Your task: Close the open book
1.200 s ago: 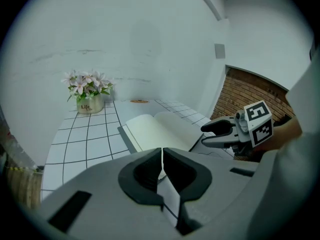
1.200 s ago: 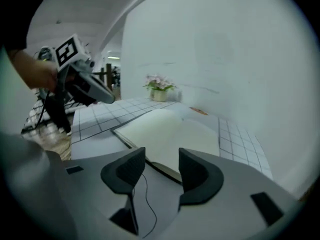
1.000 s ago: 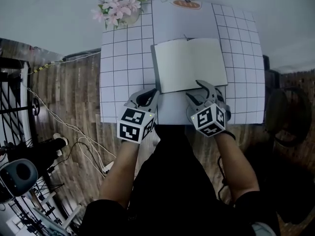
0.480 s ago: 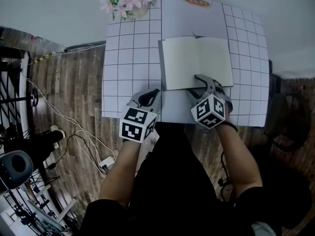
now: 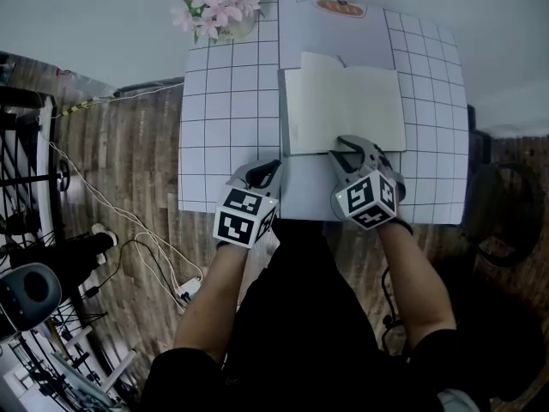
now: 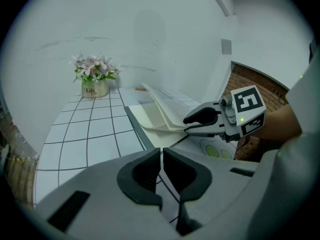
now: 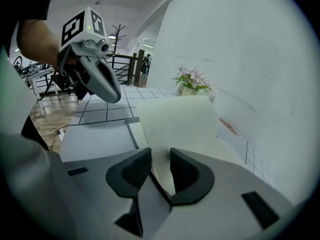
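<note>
The open book (image 5: 343,110) lies on the white gridded mat (image 5: 227,118), cream pages up. My right gripper (image 5: 345,149) sits at the book's near edge and its jaws are closing round a raised sheaf of pages (image 7: 175,124). The pages stand between the pads, which do not visibly press on them. From the left gripper view the same pages (image 6: 157,109) curve upward beside the right gripper (image 6: 192,124). My left gripper (image 5: 264,172) hovers shut and empty over the mat, left of the book's near corner; its pads (image 6: 150,169) meet.
A pot of pink flowers (image 5: 225,11) stands at the mat's far left corner. An orange sticker (image 5: 341,8) marks the far edge. Cables and a black stand (image 5: 34,290) lie on the wooden floor to the left.
The right gripper's jaws have narrowed round the book's near edge, and pages have lifted off the book. The left gripper has sunk slightly and stays shut.
</note>
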### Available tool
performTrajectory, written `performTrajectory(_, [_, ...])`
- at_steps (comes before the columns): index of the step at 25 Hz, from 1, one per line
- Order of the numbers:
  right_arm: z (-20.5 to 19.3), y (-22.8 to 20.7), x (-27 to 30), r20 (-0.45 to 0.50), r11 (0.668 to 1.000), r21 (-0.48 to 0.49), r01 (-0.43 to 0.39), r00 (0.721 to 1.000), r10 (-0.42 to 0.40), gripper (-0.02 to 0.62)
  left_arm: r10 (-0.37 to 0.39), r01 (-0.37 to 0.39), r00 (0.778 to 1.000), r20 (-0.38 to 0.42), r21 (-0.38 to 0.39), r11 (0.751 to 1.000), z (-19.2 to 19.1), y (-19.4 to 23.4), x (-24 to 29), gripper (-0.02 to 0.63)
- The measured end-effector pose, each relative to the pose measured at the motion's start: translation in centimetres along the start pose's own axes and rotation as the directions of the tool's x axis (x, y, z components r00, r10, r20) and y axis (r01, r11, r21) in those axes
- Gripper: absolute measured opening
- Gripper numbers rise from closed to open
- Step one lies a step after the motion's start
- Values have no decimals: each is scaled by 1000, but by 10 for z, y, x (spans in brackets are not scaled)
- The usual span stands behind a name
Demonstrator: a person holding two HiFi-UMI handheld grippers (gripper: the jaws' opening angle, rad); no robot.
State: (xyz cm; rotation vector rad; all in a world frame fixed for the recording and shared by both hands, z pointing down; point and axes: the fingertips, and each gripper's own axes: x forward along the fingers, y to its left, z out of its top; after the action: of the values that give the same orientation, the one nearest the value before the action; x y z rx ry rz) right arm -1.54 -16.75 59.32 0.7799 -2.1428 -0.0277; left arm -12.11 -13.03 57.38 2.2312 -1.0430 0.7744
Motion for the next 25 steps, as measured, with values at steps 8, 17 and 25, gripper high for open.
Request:
performTrajectory(8, [-11,7,9,-74,996,-83,-40,997,34,184,21,-20,998,-57,22,1000,-8,6,26,28])
performTrajectory(17, [-15,-2,15,-107,995,-34,-95,990,90,269,-4,4,990,-139,1,1000,-23,6,43,115])
performTrajectory(25, [-17,-4,15,-94,995,41,-92,991,96,278,-1,-6,985,-171,-43,999,-16,5,52,124])
